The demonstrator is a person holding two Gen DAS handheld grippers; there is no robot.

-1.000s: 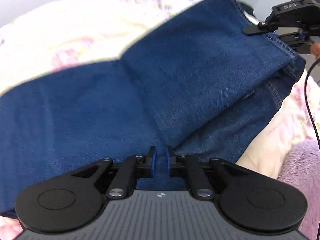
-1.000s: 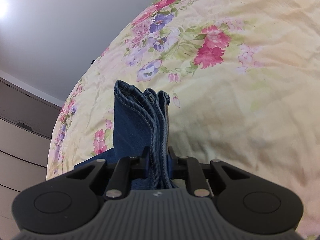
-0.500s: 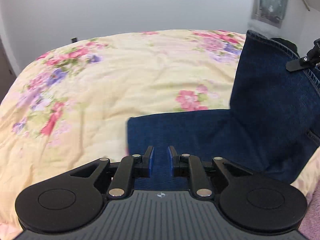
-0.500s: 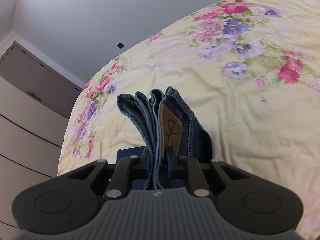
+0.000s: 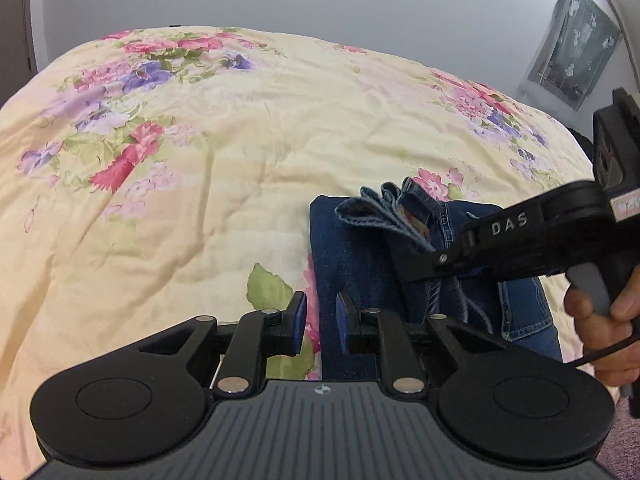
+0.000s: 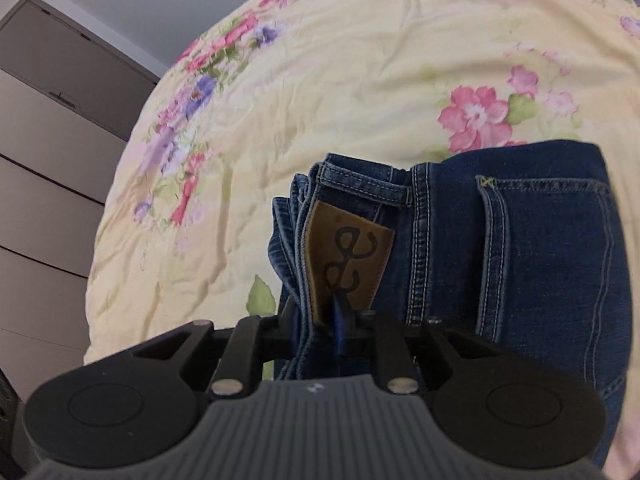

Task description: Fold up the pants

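The dark blue jeans (image 5: 352,256) lie folded in a compact stack on the floral bedspread (image 5: 224,160). My right gripper (image 6: 316,320) is shut on the bunched waistband of the jeans (image 6: 520,264), next to the tan leather patch (image 6: 344,256); the back pocket lies flat to its right. In the left wrist view the right gripper (image 5: 436,264) comes in from the right and holds the waistband over the stack. My left gripper (image 5: 321,318) is slightly open and empty, just above the stack's left edge.
The cream floral bedspread (image 6: 360,60) spreads to the left and far side. A grey drawer unit (image 6: 44,168) stands at the left. A grey wall and a hanging picture (image 5: 572,44) are behind the bed. A purple fleece (image 5: 624,448) lies at the lower right.
My right gripper has carried the waistband over and down onto the folded legs, so the stack is smaller. My left gripper has drawn back to the stack's left edge, still empty.
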